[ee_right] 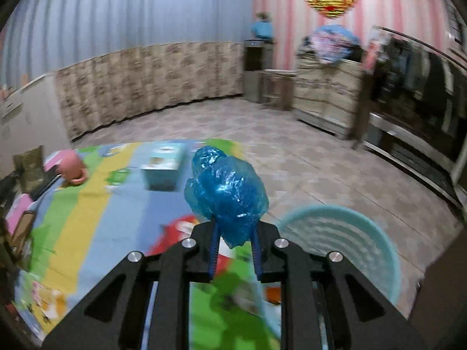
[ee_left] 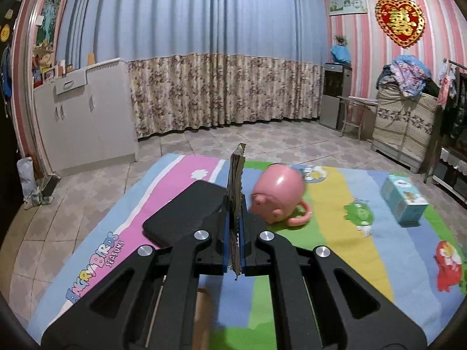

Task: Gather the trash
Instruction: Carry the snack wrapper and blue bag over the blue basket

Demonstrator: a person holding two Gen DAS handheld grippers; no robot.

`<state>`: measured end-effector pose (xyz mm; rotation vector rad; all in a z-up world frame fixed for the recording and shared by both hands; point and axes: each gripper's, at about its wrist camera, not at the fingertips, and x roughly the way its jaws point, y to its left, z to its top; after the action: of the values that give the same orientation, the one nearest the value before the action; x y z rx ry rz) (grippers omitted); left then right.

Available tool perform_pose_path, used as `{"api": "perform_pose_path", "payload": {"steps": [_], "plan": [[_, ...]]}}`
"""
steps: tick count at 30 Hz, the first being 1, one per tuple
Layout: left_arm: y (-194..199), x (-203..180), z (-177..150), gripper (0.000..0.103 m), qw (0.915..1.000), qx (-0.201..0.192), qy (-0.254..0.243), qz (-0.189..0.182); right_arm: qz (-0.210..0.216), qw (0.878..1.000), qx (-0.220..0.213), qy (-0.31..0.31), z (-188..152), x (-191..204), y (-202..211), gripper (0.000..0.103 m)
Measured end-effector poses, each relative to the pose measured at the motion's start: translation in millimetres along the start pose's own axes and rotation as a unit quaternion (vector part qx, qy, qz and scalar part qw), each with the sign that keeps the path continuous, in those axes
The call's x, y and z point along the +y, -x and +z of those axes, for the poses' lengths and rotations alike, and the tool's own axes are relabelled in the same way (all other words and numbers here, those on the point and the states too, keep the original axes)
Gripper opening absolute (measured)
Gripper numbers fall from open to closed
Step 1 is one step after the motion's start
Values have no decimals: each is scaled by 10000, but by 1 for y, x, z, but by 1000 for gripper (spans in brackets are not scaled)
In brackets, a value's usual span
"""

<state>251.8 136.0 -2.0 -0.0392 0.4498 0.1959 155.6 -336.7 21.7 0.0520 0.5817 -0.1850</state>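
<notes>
Right now my left gripper is clamped tight on a flat scrap of cardboard, held edge-up above the colourful play mat. Pink mug lies on its side just beyond, tissue box further to the right. My right gripper has its jaws pinching a crumpled blue plastic bag, w/ the pale teal basket below, to its right, on the tile floor.

on the mat, the mug lies left of the box; the basket sits right of the mat, on the floor.
</notes>
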Motion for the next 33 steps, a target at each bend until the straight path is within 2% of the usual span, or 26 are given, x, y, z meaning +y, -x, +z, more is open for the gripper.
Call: {"api": "perform_pose_path", "payload": {"steps": [3,6,11,16,19,23,30,33], "plan": [[18,-21,6,3,9997,-24,-85,-226,-179,9993,34,-320,-14,-36,-5,19],[36,-52,9,3,9984,-125,-383,-388,-317,9975,55,-629,-26,-68,-6,19],[59,-109,9,3,9945,-252,-751,-685,-694,9958,-3,-591,-34,-93,-6,19],[81,-170,5,3,9869,-168,-784,-1403,-699,9920,-77,-1044,-41,-127,0,19],[93,-207,-2,3,9789,-62,-752,-1899,-729,9882,-124,-1342,-42,-143,2,19],[108,-263,-19,3,9660,99,-964,-2398,-750,9880,-124,-1346,-45,-146,-2,19],[137,-346,-50,3,9391,159,-1590,-3043,-593,9832,-126,-1724,-47,-172,-11,19],[143,-370,-59,3,9289,228,-1737,-3262,-572,9804,-116,-1882,-51,-183,-15,19]]}}
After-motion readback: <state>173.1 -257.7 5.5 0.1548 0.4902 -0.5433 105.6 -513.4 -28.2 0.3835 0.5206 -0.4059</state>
